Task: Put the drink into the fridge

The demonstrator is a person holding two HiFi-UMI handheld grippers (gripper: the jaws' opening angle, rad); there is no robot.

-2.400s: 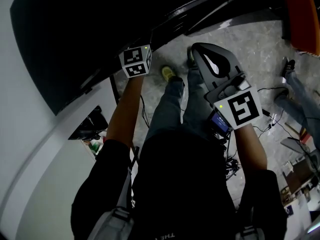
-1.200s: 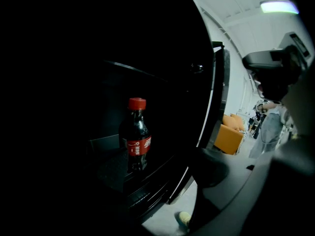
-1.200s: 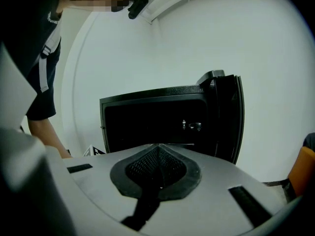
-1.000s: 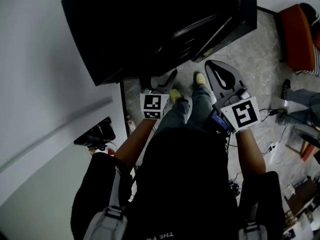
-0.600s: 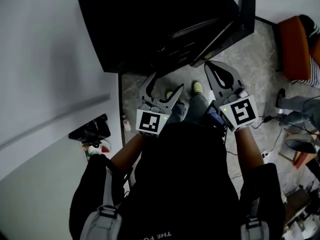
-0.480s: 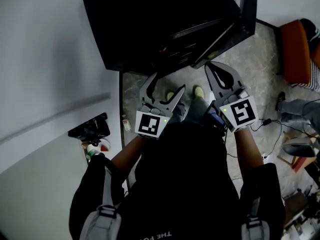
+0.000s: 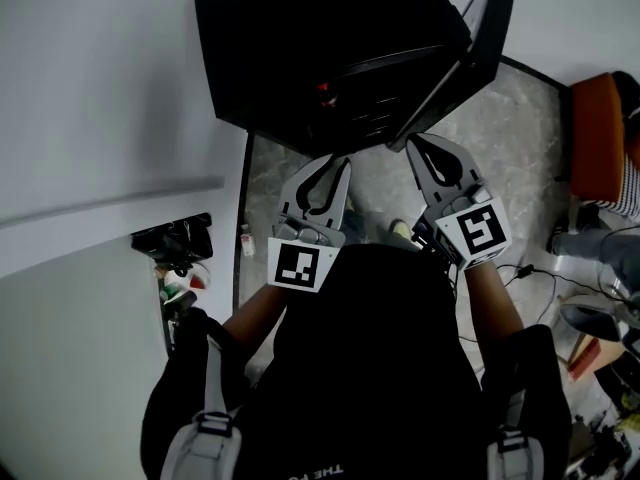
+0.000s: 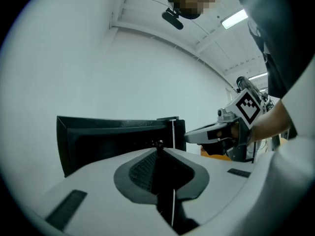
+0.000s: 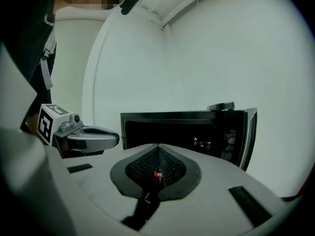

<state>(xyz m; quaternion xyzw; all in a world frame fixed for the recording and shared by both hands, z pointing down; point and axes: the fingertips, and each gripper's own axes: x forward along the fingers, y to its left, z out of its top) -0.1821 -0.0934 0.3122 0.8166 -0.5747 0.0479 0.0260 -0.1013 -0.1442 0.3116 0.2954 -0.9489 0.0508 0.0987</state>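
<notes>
A black mini fridge (image 7: 320, 48) stands on the floor ahead, its door (image 7: 478, 48) swung open to the right. A small red-marked thing (image 7: 322, 92), probably the drink, shows on a shelf inside; its shape is too dark to make out. My left gripper (image 7: 340, 161) hangs just short of the opening, its jaws closing with nothing between them. My right gripper (image 7: 413, 141) is beside it, shut and empty, near the door's lower edge. In the left gripper view the fridge (image 8: 113, 141) fills the middle beyond the left gripper (image 8: 158, 150). In the right gripper view the fridge (image 9: 187, 127) stands open.
A white wall or cabinet (image 7: 90, 168) runs along the left, with small bottles (image 7: 177, 286) at a dark gap low down. An orange seat (image 7: 600, 133) stands at the right. Cables (image 7: 520, 268) lie on the marbled floor (image 7: 520, 138).
The left gripper's jaws have gone from spread wide to nearly together. Both grippers have come up closer to the fridge opening.
</notes>
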